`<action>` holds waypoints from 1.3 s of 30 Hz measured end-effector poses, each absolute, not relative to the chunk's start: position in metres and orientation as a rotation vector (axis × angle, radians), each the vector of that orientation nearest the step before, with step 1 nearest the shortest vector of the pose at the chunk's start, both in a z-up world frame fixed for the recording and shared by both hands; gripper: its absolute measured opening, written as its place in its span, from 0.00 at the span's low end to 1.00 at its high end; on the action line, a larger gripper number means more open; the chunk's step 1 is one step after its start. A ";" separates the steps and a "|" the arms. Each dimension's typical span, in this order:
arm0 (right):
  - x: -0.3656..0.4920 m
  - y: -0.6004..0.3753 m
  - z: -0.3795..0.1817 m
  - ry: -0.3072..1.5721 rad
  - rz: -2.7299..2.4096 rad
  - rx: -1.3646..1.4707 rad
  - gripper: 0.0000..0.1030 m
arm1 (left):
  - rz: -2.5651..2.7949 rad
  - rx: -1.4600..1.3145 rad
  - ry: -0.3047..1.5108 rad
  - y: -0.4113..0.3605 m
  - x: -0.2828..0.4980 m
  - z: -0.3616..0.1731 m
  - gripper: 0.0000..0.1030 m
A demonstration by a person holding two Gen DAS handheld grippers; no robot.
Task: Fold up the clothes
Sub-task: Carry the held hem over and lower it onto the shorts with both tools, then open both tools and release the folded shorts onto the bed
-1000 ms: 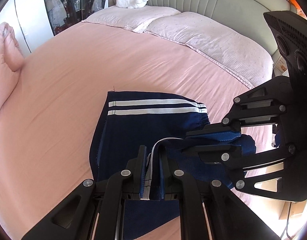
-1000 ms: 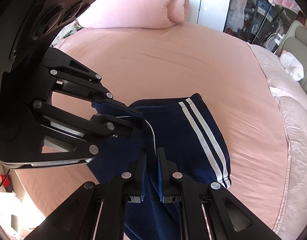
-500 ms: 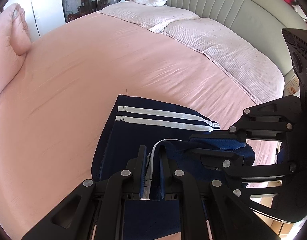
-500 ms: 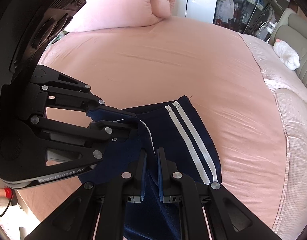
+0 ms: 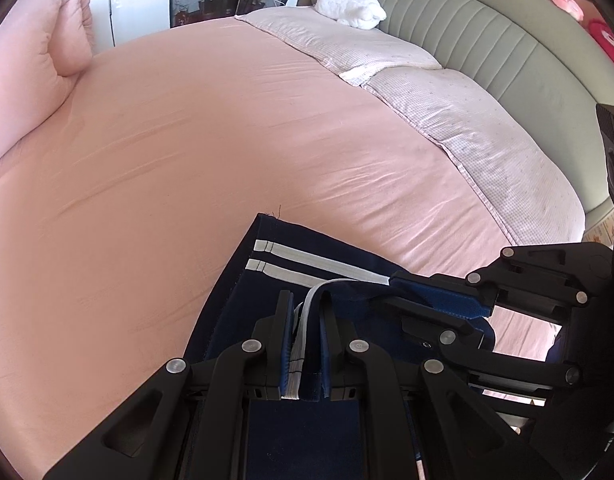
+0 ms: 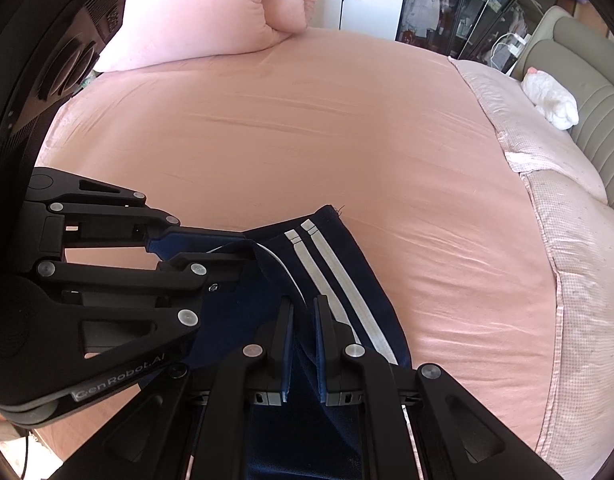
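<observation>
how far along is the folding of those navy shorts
Partway. The navy striped shorts already lie on the pink bed sheet. The left gripper and right gripper are both shut on a lifted edge of them. Laying that edge down and releasing remains.

Bed with smooth pink sheet (image 5: 195,152): navy white-striped shorts (image 5: 263,292) at 6 o'clock; two checked pillows (image 5: 459,128) at 2; bunched pink duvet (image 5: 31,60) at 10.
</observation>
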State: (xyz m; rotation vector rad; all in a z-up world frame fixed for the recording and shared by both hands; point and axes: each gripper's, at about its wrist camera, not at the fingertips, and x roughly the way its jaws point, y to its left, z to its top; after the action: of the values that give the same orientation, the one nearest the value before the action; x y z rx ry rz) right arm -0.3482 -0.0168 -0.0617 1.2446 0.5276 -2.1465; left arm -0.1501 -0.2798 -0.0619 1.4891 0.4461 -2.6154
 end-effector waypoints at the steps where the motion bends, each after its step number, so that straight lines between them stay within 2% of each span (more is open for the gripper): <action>1: -0.350 -0.017 -0.059 0.525 -2.153 1.244 0.07 | -2.610 1.476 0.477 -0.283 -0.151 -0.061 0.09; 10: -0.364 -0.024 -0.042 0.503 -2.203 1.244 0.07 | -2.589 1.401 0.584 -0.297 -0.157 -0.056 0.09; 15: -0.376 -0.029 -0.050 0.512 -2.219 1.266 0.07 | -2.557 1.412 0.602 -0.297 -0.162 -0.061 0.10; 18: -0.382 -0.028 -0.059 0.494 -2.231 1.285 0.07 | -2.497 1.455 0.692 -0.303 -0.166 -0.065 0.12; 21: -0.383 -0.029 -0.063 0.504 -2.244 1.288 0.07 | -2.482 1.395 0.767 -0.310 -0.161 -0.060 0.29; 23: -0.384 -0.030 -0.066 0.522 -2.251 1.286 0.07 | -2.472 1.333 0.810 -0.317 -0.157 -0.055 0.60; 27: -0.387 -0.031 -0.069 0.537 -2.282 1.306 0.08 | -2.461 1.239 0.995 -0.338 -0.147 -0.048 0.63; 28: -0.389 -0.031 -0.069 0.543 -2.297 1.313 0.10 | -2.449 1.227 1.019 -0.342 -0.145 -0.047 0.63; 30: -0.391 -0.031 -0.070 0.555 -2.326 1.327 0.26 | -2.434 1.205 1.054 -0.350 -0.140 -0.046 0.63; 31: -0.392 -0.031 -0.070 0.562 -2.341 1.333 0.42 | -2.429 1.194 1.067 -0.353 -0.138 -0.045 0.65; 32: -0.394 -0.030 -0.069 0.547 -2.352 1.336 0.49 | -2.425 1.183 1.079 -0.356 -0.136 -0.045 0.66; 39: -0.402 -0.011 -0.059 0.398 -2.379 1.366 0.52 | -2.422 1.185 1.114 -0.359 -0.132 -0.051 0.67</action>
State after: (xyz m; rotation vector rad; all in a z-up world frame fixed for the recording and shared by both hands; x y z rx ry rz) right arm -0.4025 -0.0115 -0.0593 1.3656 0.3978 -2.3792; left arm -0.1317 -0.3594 -0.0510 1.1849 1.1138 -2.4217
